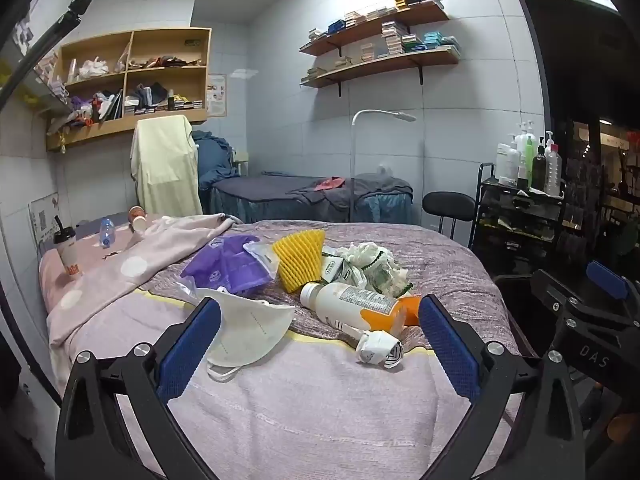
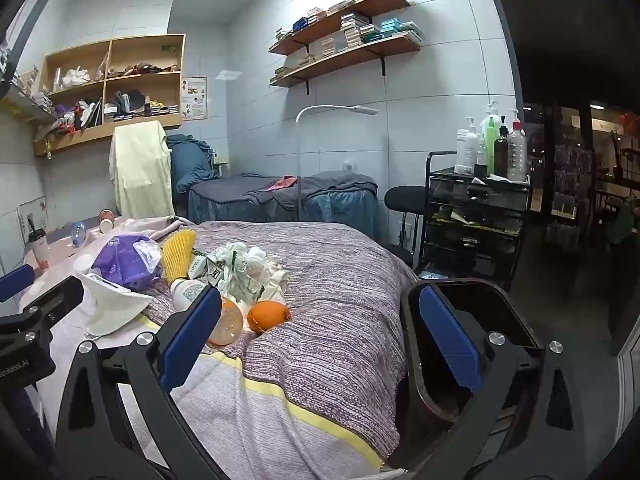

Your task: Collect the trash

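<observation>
- Left wrist view: the left gripper (image 1: 320, 322) hangs level over the bed (image 1: 304, 400), jaws spread wide and empty (mask (image 1: 252, 330) and bottle (image 1: 352, 304) lie between its 2 fingers).
- Right wrist view: the right gripper (image 2: 320, 322), likewise wide and empty, straddles the bed edge; only here does the bin (image 2: 420, 364) show, beside the bed.

Both wrist views look forward low over the bed (image 1: 320, 400), close; shared: trash pile (image 2: 224, 272), far shelves (image 1: 380, 60).

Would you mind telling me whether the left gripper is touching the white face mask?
Cannot tell. In the left wrist view, the left gripper is open and its left finger overlaps the white face mask, hiding any gap.
</observation>
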The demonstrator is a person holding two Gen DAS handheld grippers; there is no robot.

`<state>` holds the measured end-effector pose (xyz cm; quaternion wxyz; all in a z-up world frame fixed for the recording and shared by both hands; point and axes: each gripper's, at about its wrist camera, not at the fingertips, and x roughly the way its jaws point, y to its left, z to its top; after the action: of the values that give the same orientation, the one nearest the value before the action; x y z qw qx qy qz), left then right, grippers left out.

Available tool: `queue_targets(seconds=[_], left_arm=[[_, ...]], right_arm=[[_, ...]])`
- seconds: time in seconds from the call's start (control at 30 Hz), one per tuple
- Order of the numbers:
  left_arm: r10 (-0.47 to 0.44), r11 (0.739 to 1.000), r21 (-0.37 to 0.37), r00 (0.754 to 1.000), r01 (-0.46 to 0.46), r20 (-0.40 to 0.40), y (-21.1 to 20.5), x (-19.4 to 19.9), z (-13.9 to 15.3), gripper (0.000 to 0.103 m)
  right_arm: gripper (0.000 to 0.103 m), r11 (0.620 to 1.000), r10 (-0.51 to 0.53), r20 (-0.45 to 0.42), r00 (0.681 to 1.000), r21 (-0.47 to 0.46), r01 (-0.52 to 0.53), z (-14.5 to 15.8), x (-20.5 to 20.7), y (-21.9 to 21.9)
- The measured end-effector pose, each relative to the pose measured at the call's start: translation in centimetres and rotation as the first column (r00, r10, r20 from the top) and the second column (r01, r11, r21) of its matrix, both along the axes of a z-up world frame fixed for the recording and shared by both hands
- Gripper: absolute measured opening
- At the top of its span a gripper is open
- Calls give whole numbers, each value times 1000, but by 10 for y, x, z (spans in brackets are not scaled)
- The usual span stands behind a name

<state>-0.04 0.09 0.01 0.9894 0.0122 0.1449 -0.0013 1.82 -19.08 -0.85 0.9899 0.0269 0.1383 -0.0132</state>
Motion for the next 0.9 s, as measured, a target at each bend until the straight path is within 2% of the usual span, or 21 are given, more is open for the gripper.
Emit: queue_targets(seconds=[0.17,0.3,0.9], left_arm=[[-2,1000,4,1000,2,-5,-2,-1,-2,97],[-4,1000,9,1000,4,-13,-4,4,-4,97],[-8,1000,6,1000,8,-22,1,3,-4,97]], right_arm=[[98,1000,6,-18,1000,-19,-6,-2,1,1],[98,999,10,3,1000,31,-10,5,-5,-7],[98,998,20,-23,1000,53,-19,-3,2,-3]])
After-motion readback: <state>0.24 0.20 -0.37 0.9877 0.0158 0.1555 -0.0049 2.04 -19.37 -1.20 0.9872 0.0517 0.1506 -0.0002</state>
